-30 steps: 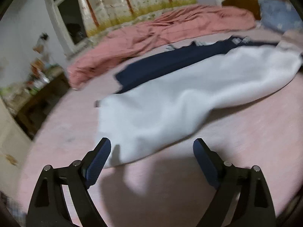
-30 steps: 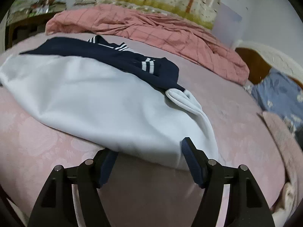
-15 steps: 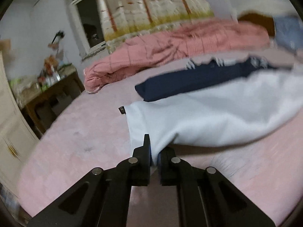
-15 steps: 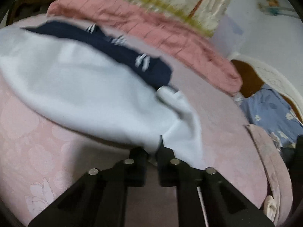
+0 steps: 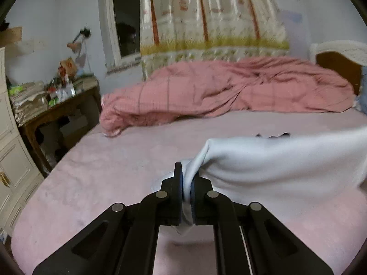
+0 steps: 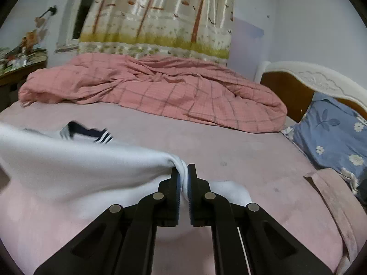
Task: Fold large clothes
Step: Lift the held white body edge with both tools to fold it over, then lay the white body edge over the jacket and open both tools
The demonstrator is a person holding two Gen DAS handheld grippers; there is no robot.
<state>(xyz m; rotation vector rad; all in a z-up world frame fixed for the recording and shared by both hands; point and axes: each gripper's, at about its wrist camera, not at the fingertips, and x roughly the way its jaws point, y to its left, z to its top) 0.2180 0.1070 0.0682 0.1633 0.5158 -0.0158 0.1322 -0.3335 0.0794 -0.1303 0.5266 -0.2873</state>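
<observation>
We look forward along each gripper's fingers, tilted slightly down over the bed (image 5: 96,174), the left gripper (image 5: 187,183) and right gripper (image 6: 183,183) close below the lens, both views sharing the pink quilt (image 5: 229,91) and curtain (image 6: 160,16) ahead.

A home bedroom: a bed (image 6: 240,151) under a pink sheet, with a rumpled pink checked quilt (image 6: 160,89), a blue floral pillow (image 6: 330,133) and a carved headboard (image 6: 309,78); a tree-print curtain (image 5: 206,18) hangs by the window (image 5: 123,23), beside a cluttered wooden bench (image 5: 57,107).
</observation>
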